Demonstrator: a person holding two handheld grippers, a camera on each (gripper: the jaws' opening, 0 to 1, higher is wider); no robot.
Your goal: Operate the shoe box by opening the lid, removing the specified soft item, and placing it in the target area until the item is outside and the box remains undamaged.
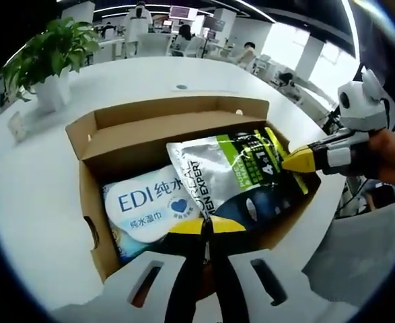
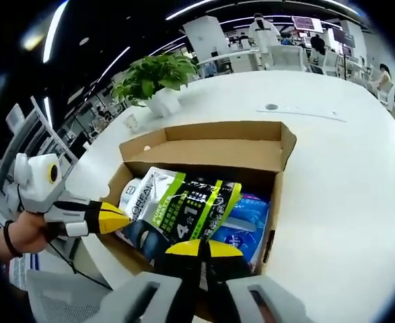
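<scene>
2 grippers meet over the open cardboard shoe box point(image 1: 116, 145) on the white table point(image 1: 36, 195). Inside it, the silver-and-green pouch point(image 1: 231, 178) lies tilted over a white wipes pack point(image 1: 147, 205). The left gripper point(image 1: 207, 225) has its yellow tips together at the pouch's near edge; whether they pinch it, I cannot tell. The right gripper point(image 2: 198, 247) likewise shows its tips pressed together at the pouch's edge. A potted plant point(image 2: 153, 81) stands beyond the box.

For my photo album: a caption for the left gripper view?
Both grippers clamp a silver pouch in an open cardboard box.
</scene>
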